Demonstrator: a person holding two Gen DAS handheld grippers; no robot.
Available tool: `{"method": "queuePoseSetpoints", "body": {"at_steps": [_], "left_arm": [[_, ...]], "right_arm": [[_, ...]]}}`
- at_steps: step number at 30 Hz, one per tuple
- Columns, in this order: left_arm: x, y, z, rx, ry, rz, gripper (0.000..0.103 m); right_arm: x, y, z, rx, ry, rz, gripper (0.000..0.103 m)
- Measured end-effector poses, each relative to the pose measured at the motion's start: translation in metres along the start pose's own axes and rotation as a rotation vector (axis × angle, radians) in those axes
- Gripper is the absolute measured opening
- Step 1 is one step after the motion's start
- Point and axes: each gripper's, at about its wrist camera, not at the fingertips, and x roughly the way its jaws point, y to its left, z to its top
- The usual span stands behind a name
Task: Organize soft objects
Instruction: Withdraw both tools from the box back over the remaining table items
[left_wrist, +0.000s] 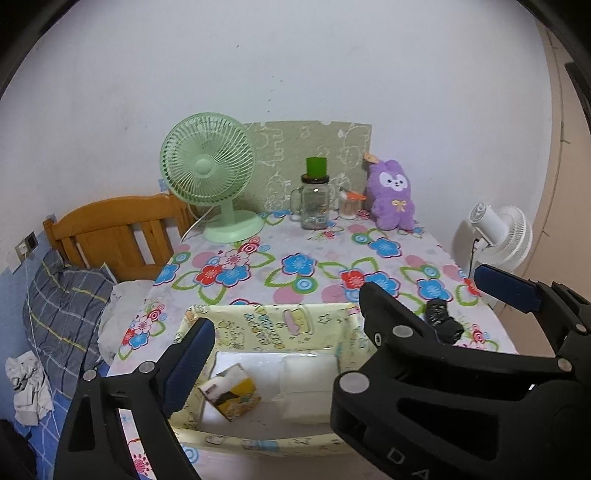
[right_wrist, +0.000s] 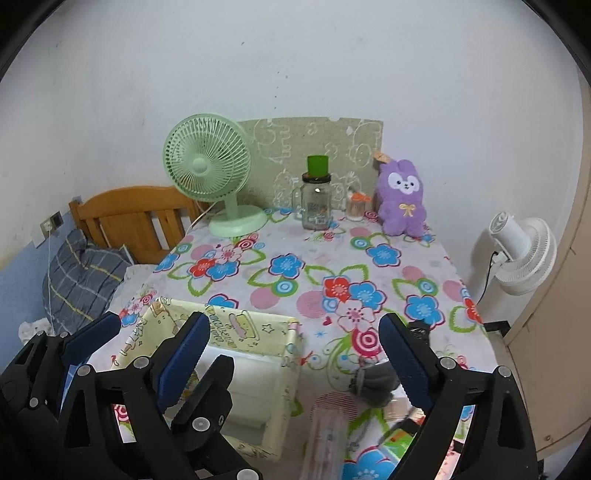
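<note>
A yellow cartoon-print fabric box (left_wrist: 266, 325) stands at the near left of the flowered table (left_wrist: 332, 258). In it lie a yellow and white tissue pack (left_wrist: 232, 393) and white soft blocks (left_wrist: 308, 369). My left gripper (left_wrist: 295, 332) hangs open over the box with nothing held. The right gripper's body hides its right finger. My right gripper (right_wrist: 293, 317) is open and empty beside the box (right_wrist: 236, 325). A grey soft item (right_wrist: 373, 384) and a black crumpled one (right_wrist: 421, 330) lie by its right finger. A purple plush (right_wrist: 402, 199) sits at the far right.
At the back stand a green fan (left_wrist: 207, 173), a glass jar mug (left_wrist: 314, 203) topped by a green cup, and a small jar (left_wrist: 349, 208). A white fan (right_wrist: 524, 251) stands off the right edge. A wooden headboard (left_wrist: 110, 232) and pillow (left_wrist: 62, 306) are to the left.
</note>
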Motion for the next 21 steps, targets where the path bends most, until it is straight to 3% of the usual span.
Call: {"method": "queuePoseSetpoints", "body": {"at_steps": [11,21], "left_arm": [[-0.017,-0.038,0.007,0.033,-0.065,-0.014,0.102],[-0.024,-0.073,0.004,0.048,-0.077,-0.059,0.102]], "right_arm": [[-0.033,-0.035,-0.001,0.033,-0.098,-0.059,0.100],[-0.049,-0.070,-0.009,0.056,-0.118,-0.096,0.101]]}}
